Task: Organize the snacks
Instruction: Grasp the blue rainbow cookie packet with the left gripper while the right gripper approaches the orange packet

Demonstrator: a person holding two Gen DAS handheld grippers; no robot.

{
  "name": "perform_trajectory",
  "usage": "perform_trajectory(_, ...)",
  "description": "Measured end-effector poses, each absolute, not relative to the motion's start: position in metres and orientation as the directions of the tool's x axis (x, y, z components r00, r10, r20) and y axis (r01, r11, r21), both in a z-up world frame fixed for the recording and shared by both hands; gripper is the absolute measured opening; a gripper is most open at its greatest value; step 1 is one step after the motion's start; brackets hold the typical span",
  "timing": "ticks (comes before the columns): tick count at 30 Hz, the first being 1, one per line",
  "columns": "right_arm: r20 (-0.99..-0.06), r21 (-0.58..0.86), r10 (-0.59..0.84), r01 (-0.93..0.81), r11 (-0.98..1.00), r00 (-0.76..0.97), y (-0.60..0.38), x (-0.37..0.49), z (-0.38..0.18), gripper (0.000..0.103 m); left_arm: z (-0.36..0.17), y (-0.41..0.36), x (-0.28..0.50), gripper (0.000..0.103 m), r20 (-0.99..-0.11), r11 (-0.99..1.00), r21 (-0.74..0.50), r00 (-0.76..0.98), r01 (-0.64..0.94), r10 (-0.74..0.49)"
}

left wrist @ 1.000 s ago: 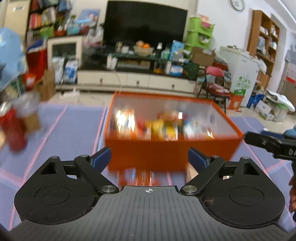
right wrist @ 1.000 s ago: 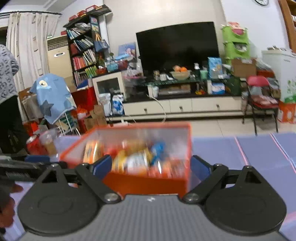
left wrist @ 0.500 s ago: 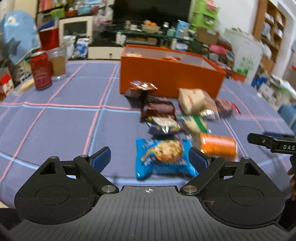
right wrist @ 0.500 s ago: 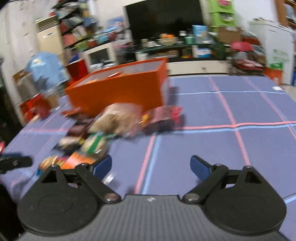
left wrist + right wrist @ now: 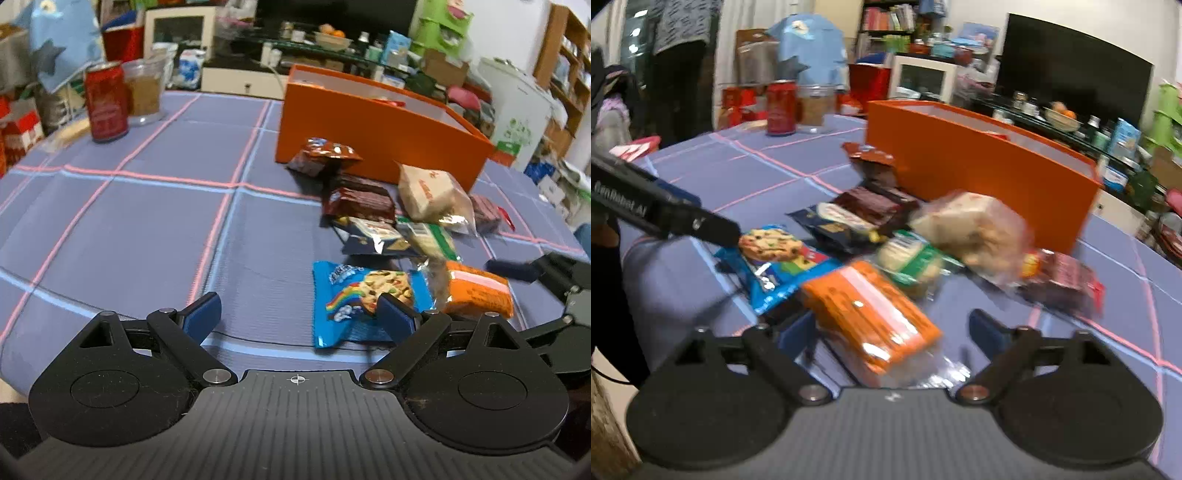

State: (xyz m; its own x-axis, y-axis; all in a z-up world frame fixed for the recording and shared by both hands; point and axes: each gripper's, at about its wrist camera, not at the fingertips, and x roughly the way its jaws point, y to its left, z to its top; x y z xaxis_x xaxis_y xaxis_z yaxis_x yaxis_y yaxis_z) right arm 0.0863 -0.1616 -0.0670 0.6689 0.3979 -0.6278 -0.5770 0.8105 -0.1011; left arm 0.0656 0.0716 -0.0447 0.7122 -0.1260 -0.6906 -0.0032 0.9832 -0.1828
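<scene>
Several snack packs lie in front of an orange box (image 5: pixel 373 125) (image 5: pixel 979 166) on the blue checked tablecloth. Nearest are a blue cookie pack (image 5: pixel 354 299) (image 5: pixel 779 262) and an orange wafer pack (image 5: pixel 476 291) (image 5: pixel 871 317). Behind them lie brown chocolate packs (image 5: pixel 358 201), a tan bread pack (image 5: pixel 428 192) (image 5: pixel 975 229) and a green pack (image 5: pixel 912 262). My left gripper (image 5: pixel 297 314) is open, low over the cloth, its right finger over the cookie pack's edge. My right gripper (image 5: pixel 892 332) is open around the orange wafer pack.
A red soda can (image 5: pixel 107 101) (image 5: pixel 781 107) and a plastic cup (image 5: pixel 144 92) stand at the table's far left. A dark red pack (image 5: pixel 1063 280) lies right of the pile. The table's near edge is just under both grippers. Cluttered room beyond.
Both grippers pulled back from above the box and dropped low near the front edge. The right gripper swung left until the orange wafer pack sat between its fingers.
</scene>
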Motion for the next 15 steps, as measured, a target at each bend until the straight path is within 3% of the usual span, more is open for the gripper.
perform_trajectory(2,-0.640,-0.056,0.394,-0.552,0.832,0.659,-0.163,0.091,-0.067,0.068,-0.047,0.073,0.066,0.068,-0.694,0.982,-0.188,0.708,-0.005,-0.129)
perform_trajectory(6,-0.652,0.057,0.337,-0.400,0.915,0.679,-0.195,0.102,-0.066,0.051,-0.047,0.068,0.064,0.069,-0.697,0.985,-0.173,0.704,0.019,-0.136)
perform_trajectory(10,-0.656,0.147,0.288,-0.256,0.955,0.698,-0.239,0.098,-0.064,0.053,-0.047,0.054,0.061,0.070,-0.698,0.987,-0.144,0.701,0.064,-0.147)
perform_trajectory(11,-0.656,0.156,0.290,-0.250,0.956,0.697,-0.245,0.095,-0.064,0.056,-0.046,0.049,0.062,0.070,-0.698,0.988,-0.131,0.700,0.081,-0.150)
perform_trajectory(12,-0.661,0.148,0.279,-0.243,0.959,0.697,-0.249,0.092,-0.063,0.068,-0.046,0.045,0.063,0.070,-0.698,0.988,-0.119,0.699,0.098,-0.153)
perform_trajectory(15,-0.637,0.148,0.277,-0.239,0.960,0.719,-0.263,0.080,-0.055,0.070,-0.038,0.034,0.070,0.071,-0.696,0.978,-0.049,0.695,0.205,-0.180)
